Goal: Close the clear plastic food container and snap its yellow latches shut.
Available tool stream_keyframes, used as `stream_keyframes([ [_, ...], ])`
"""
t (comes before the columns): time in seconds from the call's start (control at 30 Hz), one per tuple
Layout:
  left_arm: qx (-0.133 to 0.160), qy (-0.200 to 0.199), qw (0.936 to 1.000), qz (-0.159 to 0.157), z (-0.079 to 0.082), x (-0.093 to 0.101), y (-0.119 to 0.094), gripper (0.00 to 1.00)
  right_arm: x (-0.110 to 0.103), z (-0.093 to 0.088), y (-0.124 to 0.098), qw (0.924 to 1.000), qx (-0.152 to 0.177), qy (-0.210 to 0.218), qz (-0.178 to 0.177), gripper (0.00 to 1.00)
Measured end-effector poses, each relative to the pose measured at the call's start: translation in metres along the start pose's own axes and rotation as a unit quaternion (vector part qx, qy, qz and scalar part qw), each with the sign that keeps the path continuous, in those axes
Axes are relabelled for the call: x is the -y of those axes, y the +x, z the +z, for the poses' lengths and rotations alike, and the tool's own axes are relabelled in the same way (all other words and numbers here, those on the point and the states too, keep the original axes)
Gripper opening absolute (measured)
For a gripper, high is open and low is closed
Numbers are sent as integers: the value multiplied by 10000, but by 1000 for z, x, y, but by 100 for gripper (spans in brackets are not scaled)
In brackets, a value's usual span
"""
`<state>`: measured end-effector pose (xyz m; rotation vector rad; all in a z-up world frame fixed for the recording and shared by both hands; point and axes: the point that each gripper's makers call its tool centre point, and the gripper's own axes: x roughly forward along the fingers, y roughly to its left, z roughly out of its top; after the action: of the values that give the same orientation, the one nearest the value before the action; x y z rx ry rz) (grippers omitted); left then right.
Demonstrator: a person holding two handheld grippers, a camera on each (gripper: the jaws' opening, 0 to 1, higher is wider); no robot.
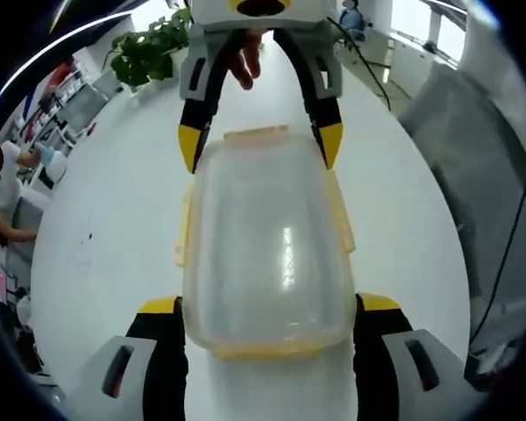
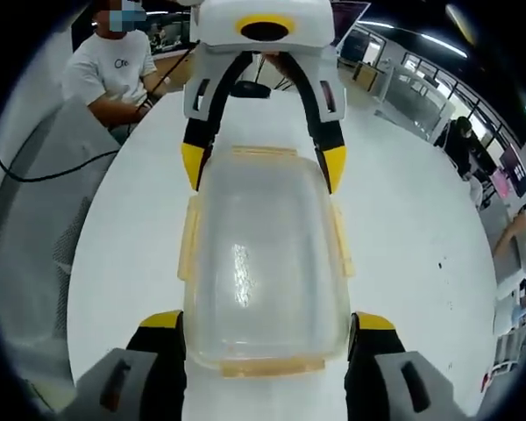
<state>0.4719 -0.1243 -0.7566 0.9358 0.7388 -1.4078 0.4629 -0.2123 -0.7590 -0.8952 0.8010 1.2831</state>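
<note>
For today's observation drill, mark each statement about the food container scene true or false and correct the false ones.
1. The clear container sits on a white table. True.
2. The lid is off, beside the container. False: it lies on top.
3. The left gripper and right gripper straddle opposite ends. True.
4. The latches are blue. False: yellow.
5. A potted plant stands at the table's far edge. True.
</note>
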Motion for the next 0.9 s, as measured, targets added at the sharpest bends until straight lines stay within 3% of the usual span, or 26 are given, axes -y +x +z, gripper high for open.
stream_keyframes([
  [0.5,-68,39,10000,-42,2,6,-3,76,-4,1,-3,9999,74,-115,-16,77],
  [0.6,-50,97,9999,-30,5,7,-7,75,-3,1,-6,9998,55,-185,-72,83],
  [0.77,40,15,9998,208,9,0,-11,94,0,5,-9,9997,111,-77,-221,98],
  [0.83,116,-108,9998,123,12,3,-14,97,-2,12,-11,9994,267,49,-196,99],
  [0.9,98,-123,9997,189,12,3,-16,99,-1,9,-12,9995,199,97,-203,99],
])
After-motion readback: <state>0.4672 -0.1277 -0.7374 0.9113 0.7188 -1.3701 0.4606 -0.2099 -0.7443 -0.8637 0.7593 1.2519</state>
